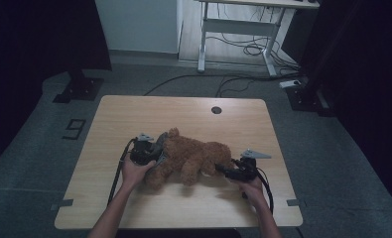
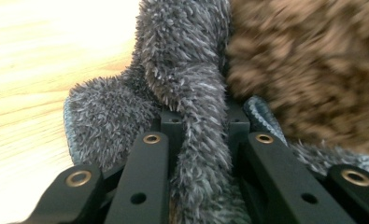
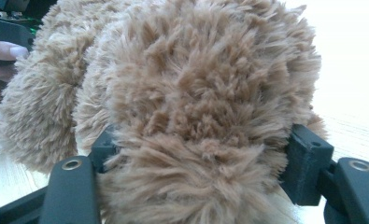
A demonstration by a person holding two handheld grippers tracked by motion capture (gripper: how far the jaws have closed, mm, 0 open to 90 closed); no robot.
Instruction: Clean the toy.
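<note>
So from the high view there's a brown teddy bear (image 1: 193, 158) lying on its side near the middle of the wooden table (image 1: 134, 111), with a person working it from both ends. The left gripper (image 1: 151, 151) is up against the bear's left end where some grey fuzzy cloth (image 1: 160, 144) sits, and the right gripper (image 1: 223, 171) is tucked in at the bear's right end. Left gripper view: the jaws are pinched tight on a fold of that grey cloth (image 2: 191, 93), which runs straight up between them, with the brown fur (image 2: 308, 70) pressed right beside it. Right gripper view: the jaws stand fairly wide and squeeze a fat, rounded part of the bear (image 3: 196, 107) from both sides, so it's got a proper hold; I can't tell whether that part is a leg or the head. Fingers of the other hand (image 3: 0, 60) peek in at the far left. My read is this is the step where the bear gets held down while the grey cloth is worked on or off it. Next move probably needs the right side kept steady and the left one pulling along the body without letting the fold slip.
</note>
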